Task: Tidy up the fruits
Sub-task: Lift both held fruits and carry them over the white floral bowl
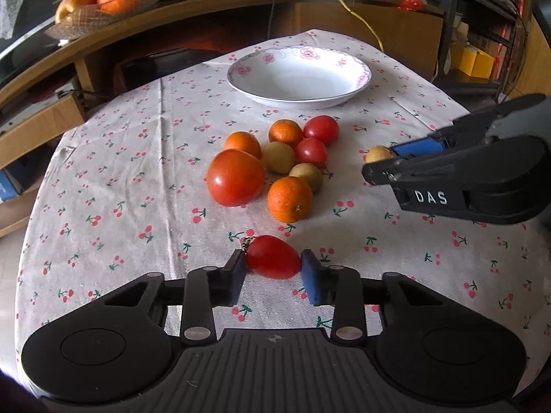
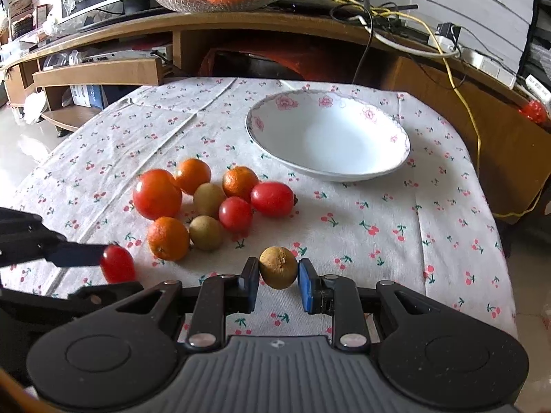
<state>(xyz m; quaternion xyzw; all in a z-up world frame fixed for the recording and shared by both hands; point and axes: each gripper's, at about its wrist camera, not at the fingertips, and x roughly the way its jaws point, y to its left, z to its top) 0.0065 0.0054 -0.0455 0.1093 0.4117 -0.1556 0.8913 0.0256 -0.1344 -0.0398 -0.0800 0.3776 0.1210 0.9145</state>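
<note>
While both grippers sit low over the cherry-print tablecloth (image 1: 113, 158), each has a small fruit between its fingers. The left gripper (image 1: 273, 263) has its pads narrowed around a small red tomato (image 1: 273, 256); the left pad touches the fruit, and the blue right pad (image 1: 311, 280) sits at its other side, so the tomato looks clamped. From the right wrist view this same tomato (image 2: 117, 263) shows at the tip of the left gripper's finger, near the table's front edge. The right gripper (image 2: 278, 277) is closed to a narrow gap on a small yellow-brown fruit (image 2: 278, 267), with the dark left pad (image 2: 251, 284) and the blue right pad against its flanks. Whether either fruit is lifted off the cloth or resting on it cannot be told. Between the two grippers and farther back lies the loose cluster (image 1: 272, 163): a large tomato (image 1: 235, 177), three oranges, two smaller tomatoes and two yellow-brown fruits, most of them touching a neighbour. Beyond the cluster, well apart from both grippers, stands a white bowl (image 2: 396, 130) with a pink flower rim, nothing inside it.
</note>
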